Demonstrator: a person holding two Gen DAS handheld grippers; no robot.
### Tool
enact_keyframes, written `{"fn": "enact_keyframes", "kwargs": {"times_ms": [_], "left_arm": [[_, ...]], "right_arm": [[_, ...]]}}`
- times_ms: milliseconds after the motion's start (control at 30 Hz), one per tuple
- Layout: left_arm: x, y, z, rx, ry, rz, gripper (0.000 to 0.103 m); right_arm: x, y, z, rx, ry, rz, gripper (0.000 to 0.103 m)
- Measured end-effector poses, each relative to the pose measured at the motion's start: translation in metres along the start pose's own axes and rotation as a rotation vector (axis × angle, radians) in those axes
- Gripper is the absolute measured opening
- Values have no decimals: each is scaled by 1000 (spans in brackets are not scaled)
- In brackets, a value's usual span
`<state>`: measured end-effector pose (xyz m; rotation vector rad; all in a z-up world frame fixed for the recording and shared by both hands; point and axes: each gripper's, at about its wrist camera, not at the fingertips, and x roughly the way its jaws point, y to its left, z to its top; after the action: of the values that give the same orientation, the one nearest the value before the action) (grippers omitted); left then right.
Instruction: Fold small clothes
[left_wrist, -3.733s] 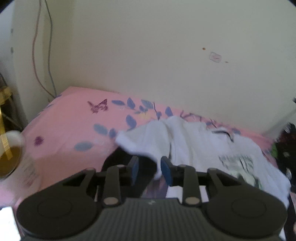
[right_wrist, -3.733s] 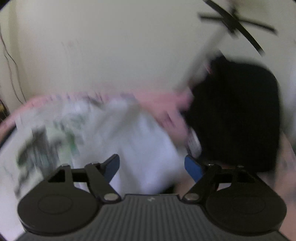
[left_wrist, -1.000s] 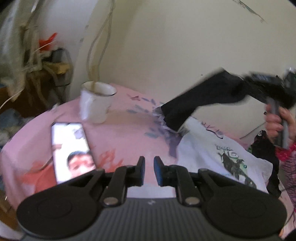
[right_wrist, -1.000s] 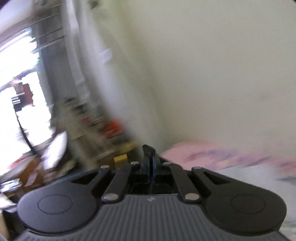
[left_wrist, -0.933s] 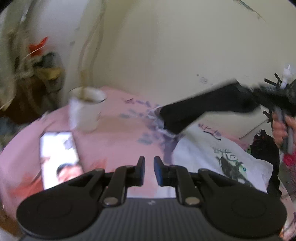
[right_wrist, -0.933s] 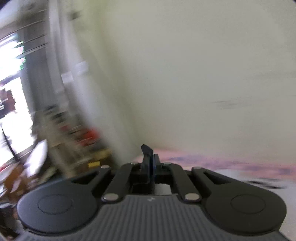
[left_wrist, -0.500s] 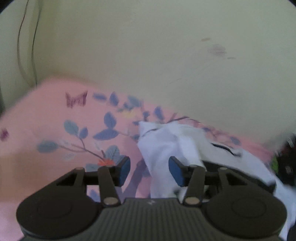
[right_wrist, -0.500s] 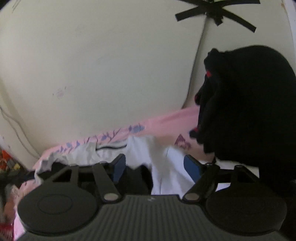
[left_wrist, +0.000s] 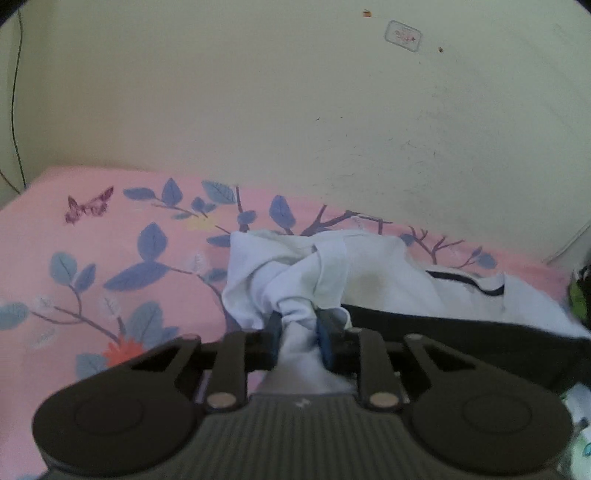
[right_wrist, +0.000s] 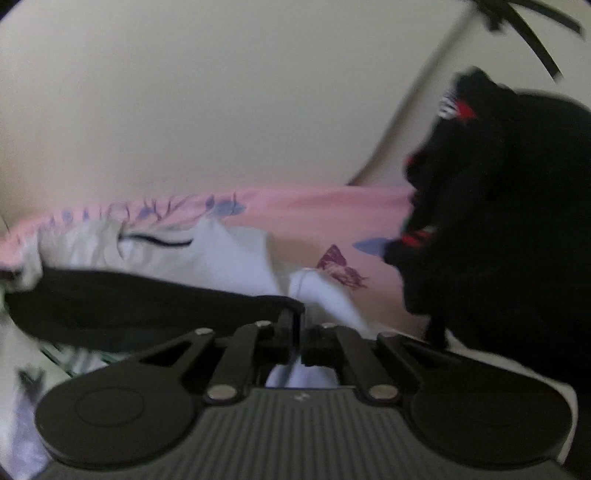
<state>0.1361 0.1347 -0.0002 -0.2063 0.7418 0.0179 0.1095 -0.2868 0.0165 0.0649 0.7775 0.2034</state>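
Pulling from here carries the main risk: the left gripper (left_wrist: 297, 332) is closed on a twisted wad of the white T-shirt (left_wrist: 388, 280), not on a flat edge, so any lift could drag several layers together and leave the sleeve knotted instead of laid over. The wad could also slide out of the blue pads, since the cloth between them is bunched thick and round.

The right gripper (right_wrist: 300, 334) has its jaws nearly together on the end of a black garment (right_wrist: 147, 299) that stretches across the shirt towards the left gripper; whether white cloth is pinched along with it I cannot tell (that view is blurred). If both layers are caught, moving the 2 grippers apart would tug the shirt out of shape.

The shirt lies on the pink floral bed sheet (left_wrist: 92, 258) close to the wall, crumpled at its left sleeve, its dark-trimmed neckline (left_wrist: 465, 282) facing up. It is thin, limp cotton by the look of it, creased and far from folded. A black pile (right_wrist: 517, 221) sits on the bed just right of it.
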Motion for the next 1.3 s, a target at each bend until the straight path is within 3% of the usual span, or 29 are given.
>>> {"fn": "enact_keyframes", "kwargs": {"times_ms": [33,67,100,133,200,400,433,500,567,633,700,733,833,1000,1033,1067,1100,1200,1300], "left_arm": [[0,1,0,1,-1,7,17],[0,2,0,-4,0,6,17],[-1,5,0,-9,0,0,17],[-1,5,0,-13,0,-3,17],[-3,6,0,-19,0,1,18],[-1,1,-3,17,-9,23,18],[-1,2,-3,14,-9,20,18],[-1,4,-2,9,-7,11,19],[-1,5,-2,6,-4,4,19],[0,6,-2,6,-4,4,19],[0,4,-2,16,-15,24,20],[0,3,-3,22,-16,30,21],[0,0,-3,37,-19,43,22],[-7,7,0,3,-26,43,28],[-13,7,2,-8,-42,43,28],[-22,7,4,-17,-74,50,29],[-31,6,7,-22,-107,57,30],[-58,0,11,-35,-199,76,32],[-75,-4,14,-53,-243,35,33]], "right_arm": [[-9,-2,1,2,-20,6,3],[-23,-5,2,4,-53,11,37],[-39,-8,2,11,-102,4,54],[-50,-13,4,9,-148,-8,52],[-53,-22,15,12,-147,-45,52],[10,-17,40,-73,50,-51,51],[21,-14,40,-87,96,-48,47],[40,-7,34,-126,175,-19,15],[38,8,32,-224,143,-44,0],[32,10,37,-254,72,-148,0],[25,-1,46,-221,-37,-315,0],[21,-8,50,-194,-69,-354,0],[-1,-27,54,-42,-64,-203,0],[-111,-45,20,82,-215,-129,0],[-133,-52,8,118,-230,-143,6],[-152,-63,-9,157,-237,-153,55],[-168,-74,-27,201,-243,-177,83],[-203,-90,-77,272,-232,-256,83],[-211,-93,-111,299,-186,-320,83]]}}
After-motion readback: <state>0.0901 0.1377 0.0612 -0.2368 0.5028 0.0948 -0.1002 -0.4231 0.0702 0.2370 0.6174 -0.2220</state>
